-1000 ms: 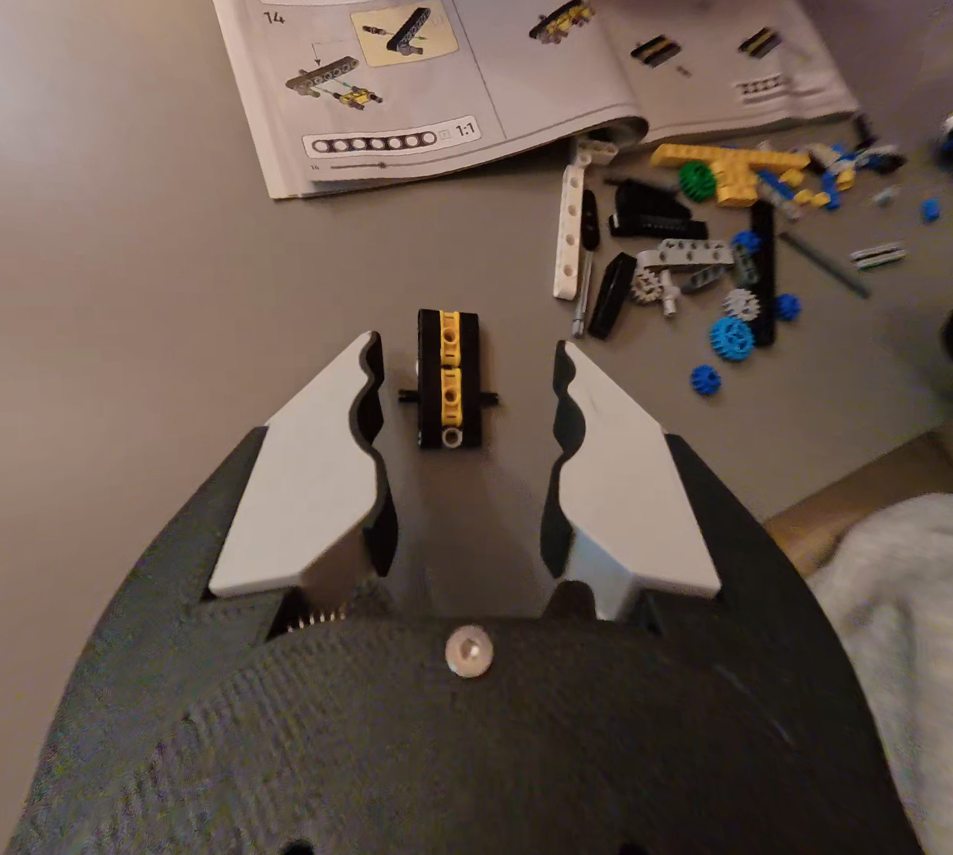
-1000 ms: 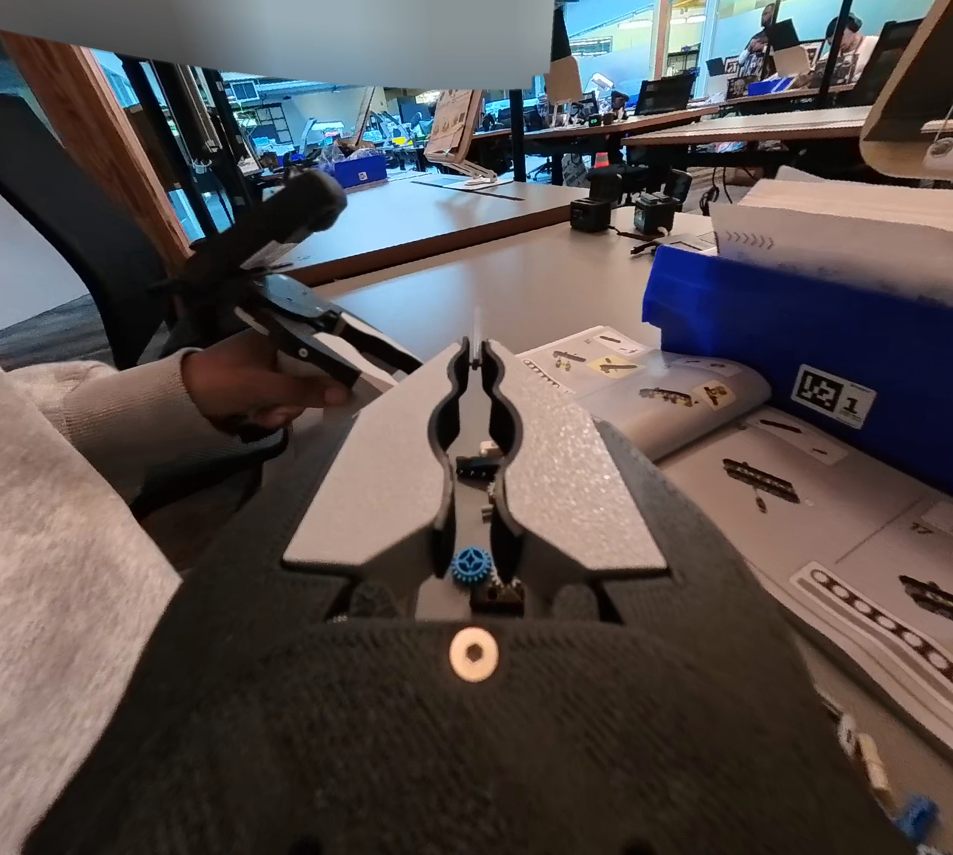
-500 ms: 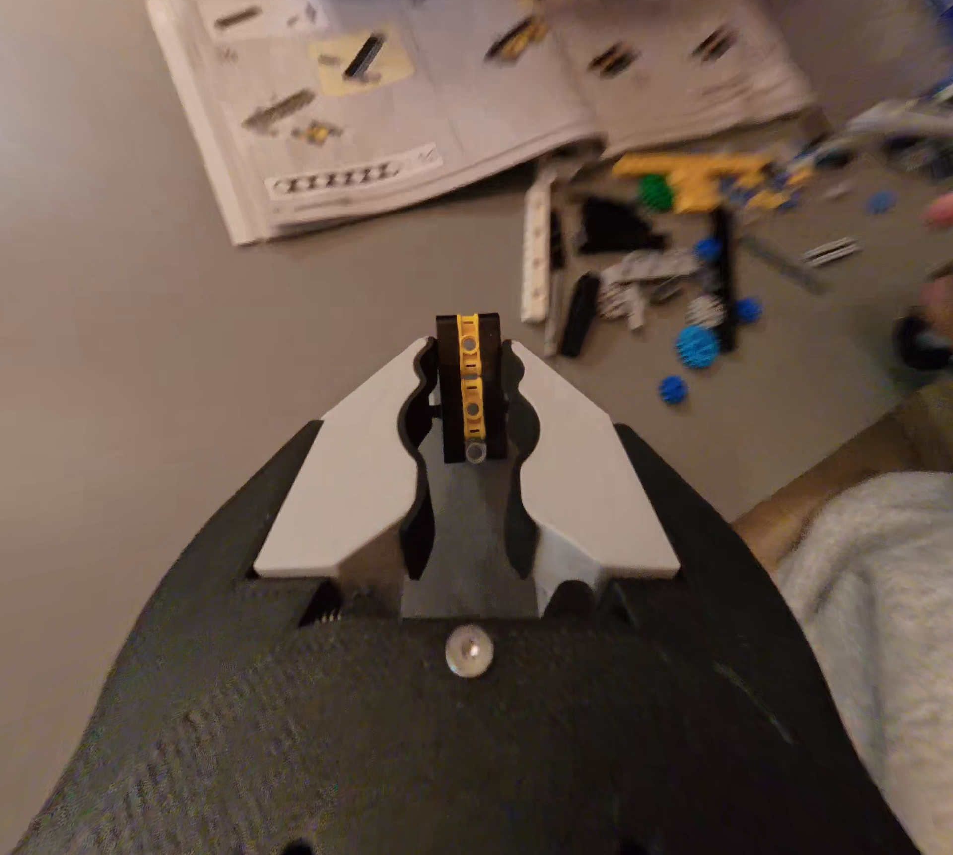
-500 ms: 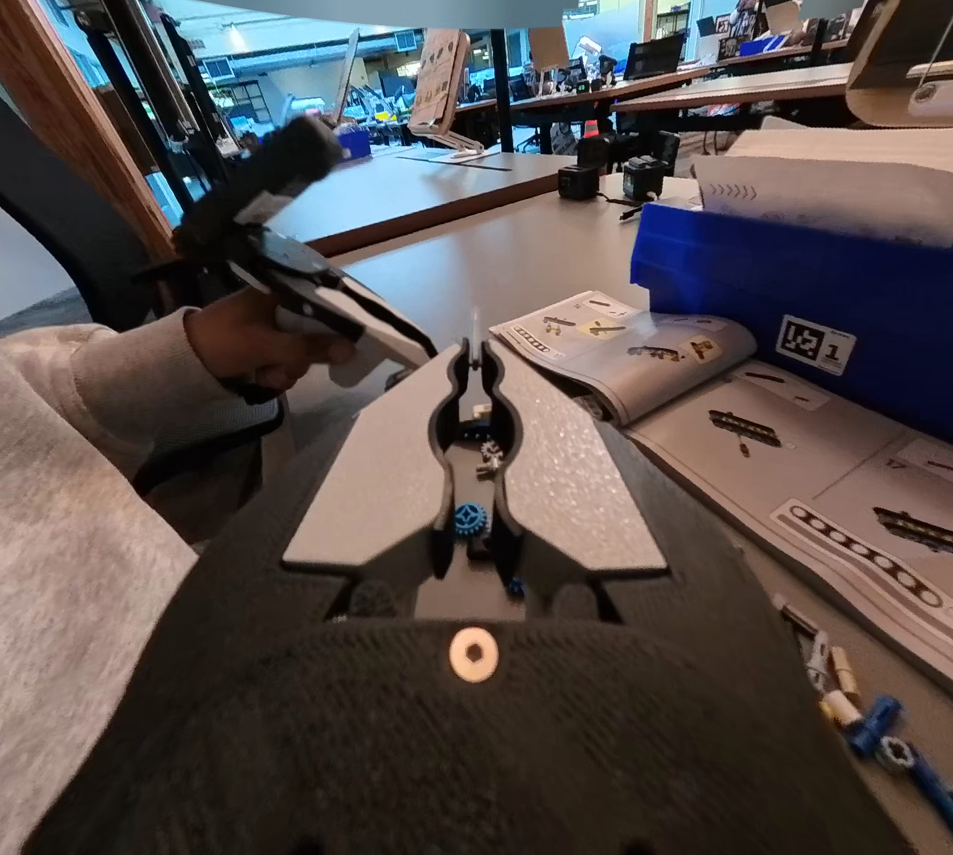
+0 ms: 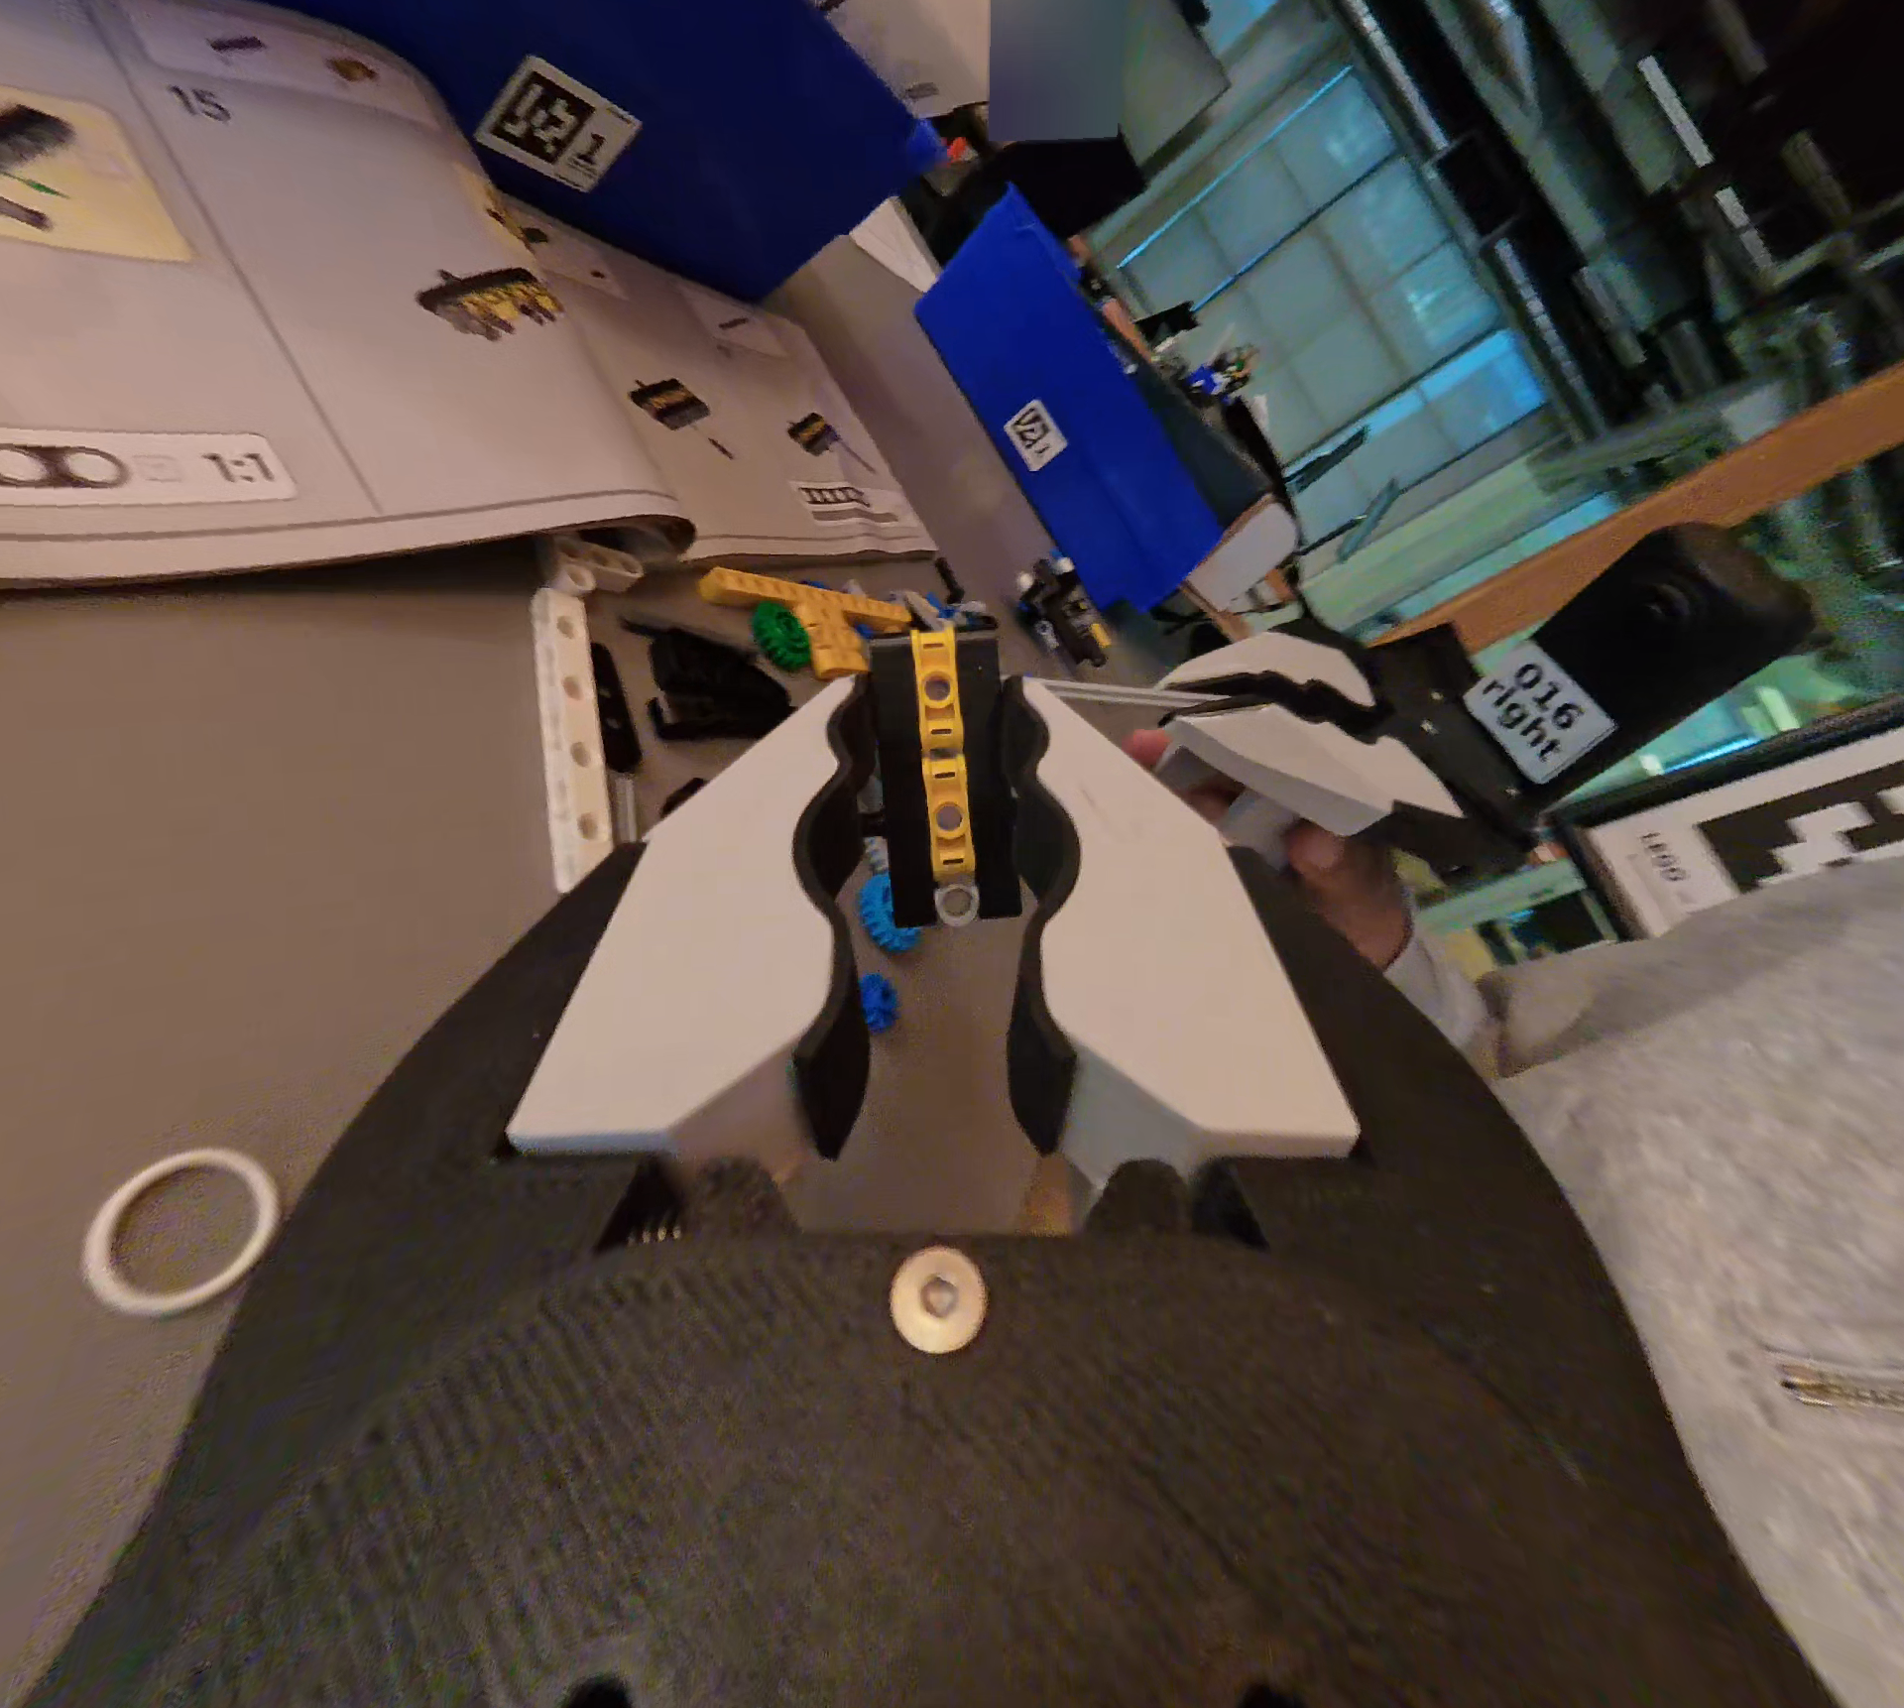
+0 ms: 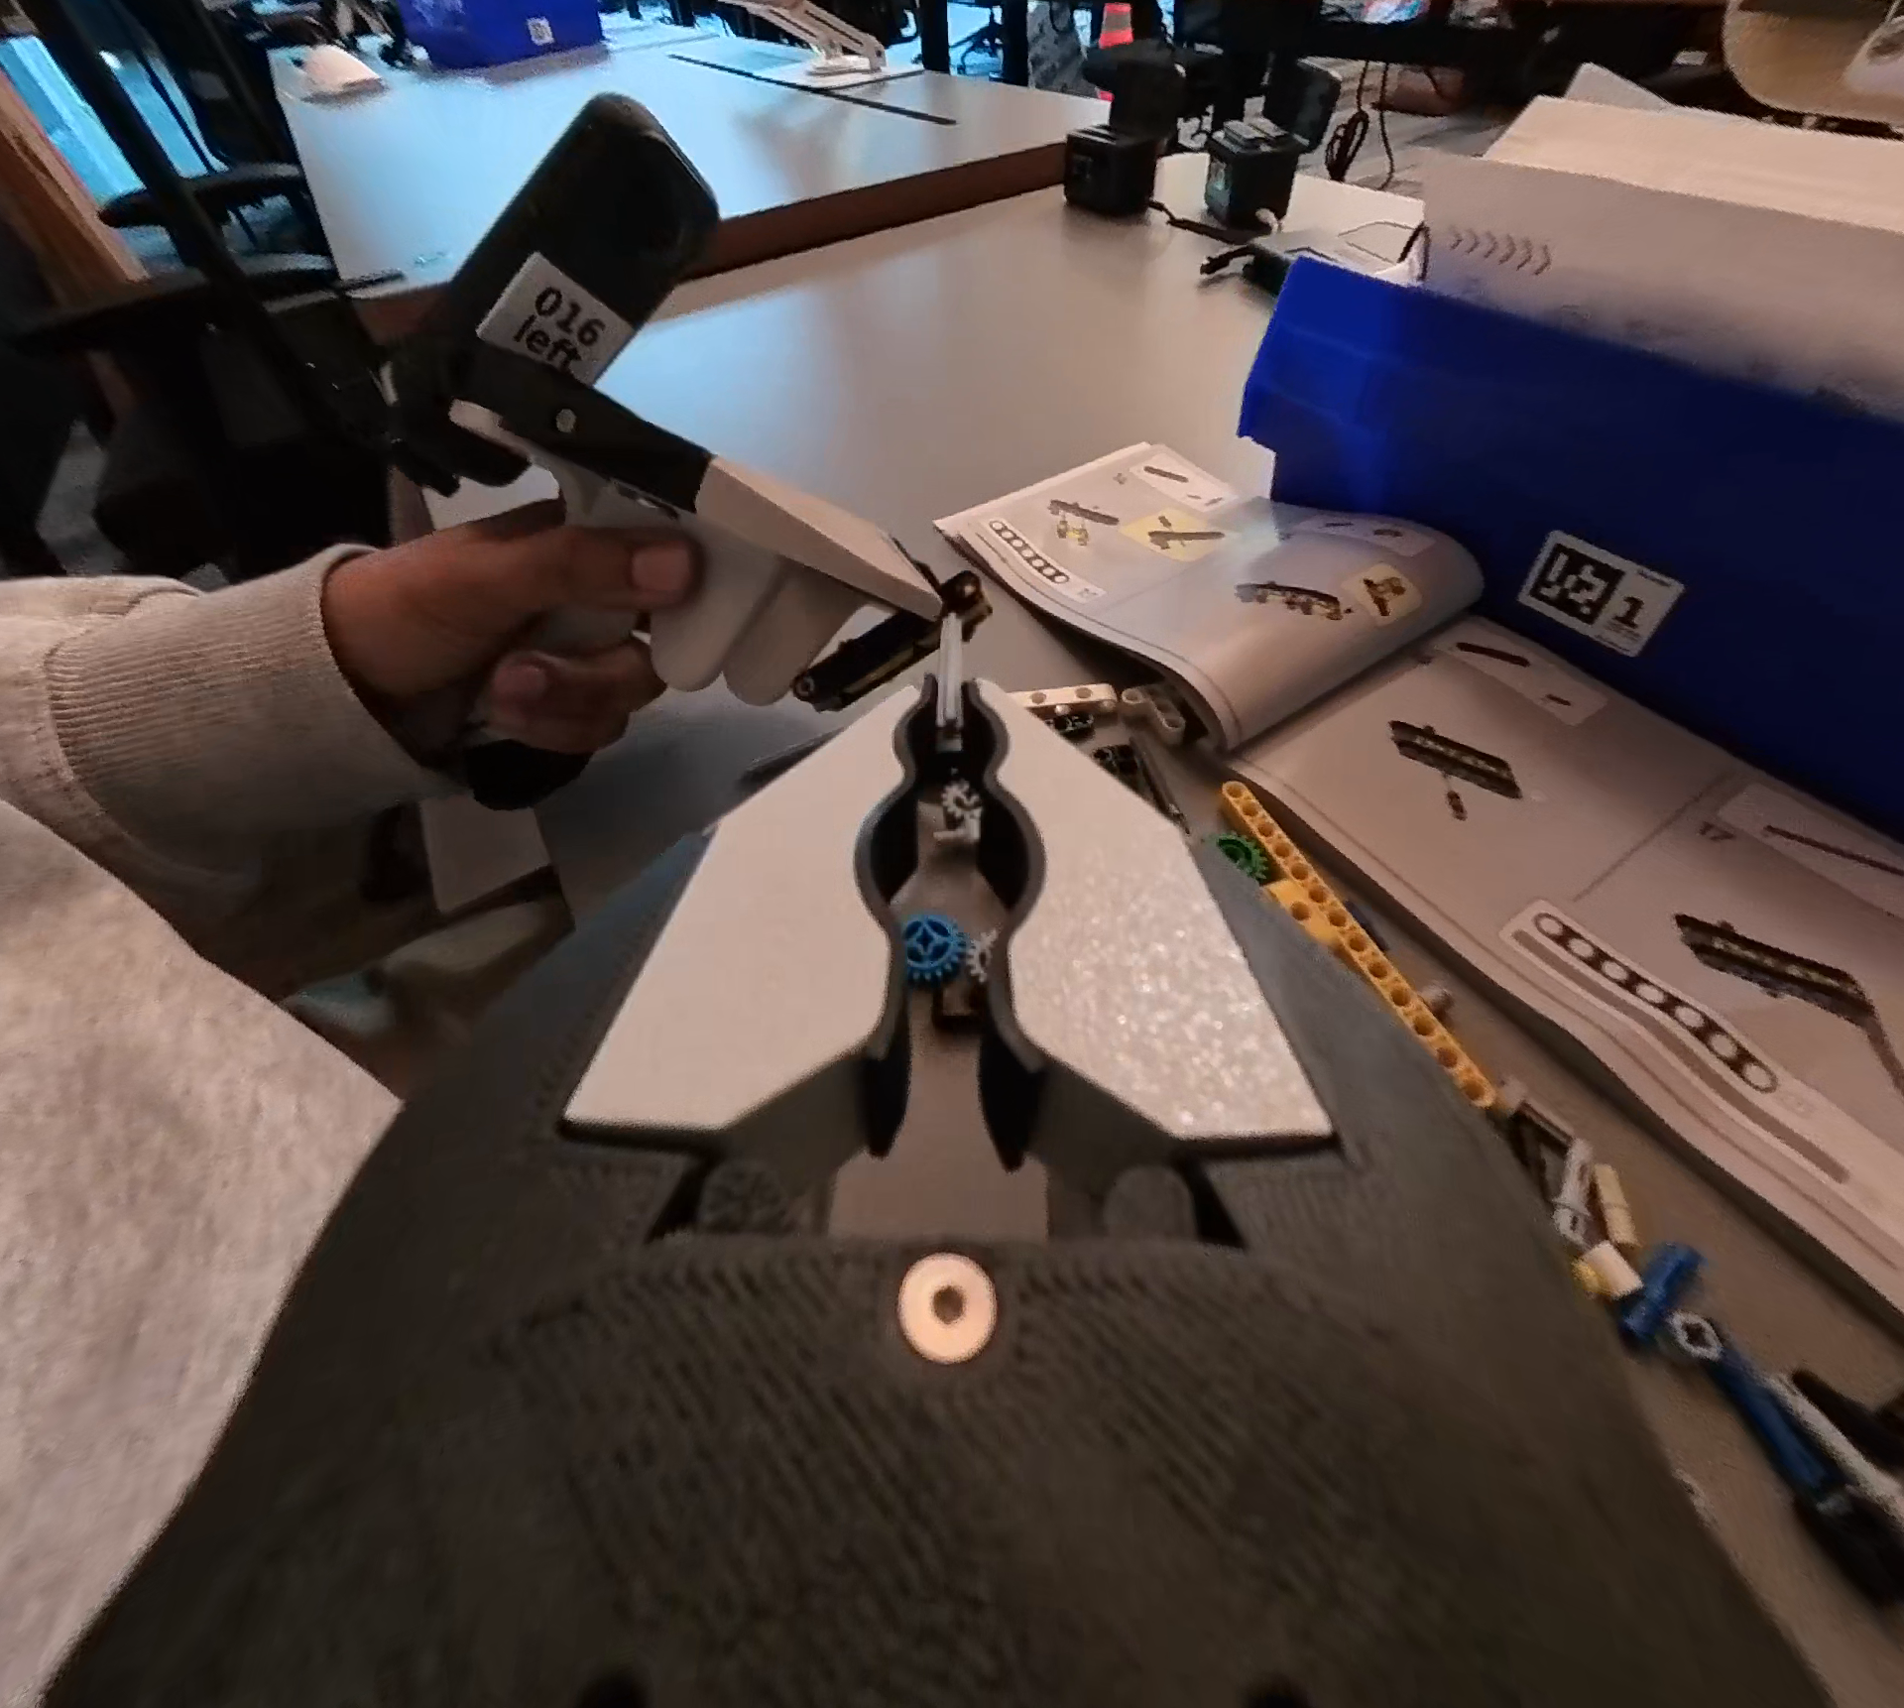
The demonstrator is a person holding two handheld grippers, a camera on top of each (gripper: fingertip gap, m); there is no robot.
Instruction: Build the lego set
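Note:
My left gripper (image 5: 936,700) is shut on a black and yellow beam assembly (image 5: 940,793) and holds it lifted above the table. My right gripper (image 6: 950,700) is shut on a thin light grey axle (image 6: 952,664) whose tip touches the end of that assembly (image 6: 891,643). In the left wrist view the right gripper (image 5: 1185,690) comes in from the right with the axle (image 5: 1097,692) pointing at the assembly's far end. In the right wrist view the left gripper (image 6: 932,592) comes in from the left, held by a hand (image 6: 495,618).
The open instruction booklet (image 5: 309,339) (image 6: 1442,731) lies behind a pile of loose parts: a yellow beam (image 6: 1350,927), a white beam (image 5: 567,731), blue gears (image 5: 886,911), a green gear (image 5: 780,631). Blue bins (image 6: 1545,443) (image 5: 1072,412) stand behind. A white ring (image 5: 180,1231) lies at the left. About 6 centimeters separates my left fingertips from my right. From the left gripper's tips to the green gear (image 5: 780,631) is close to 10 centimeters.
My left gripper closed on the black and yellow assembly, lifted it off the table and tilted up toward the right gripper. My right gripper brought the axle to the assembly's end.

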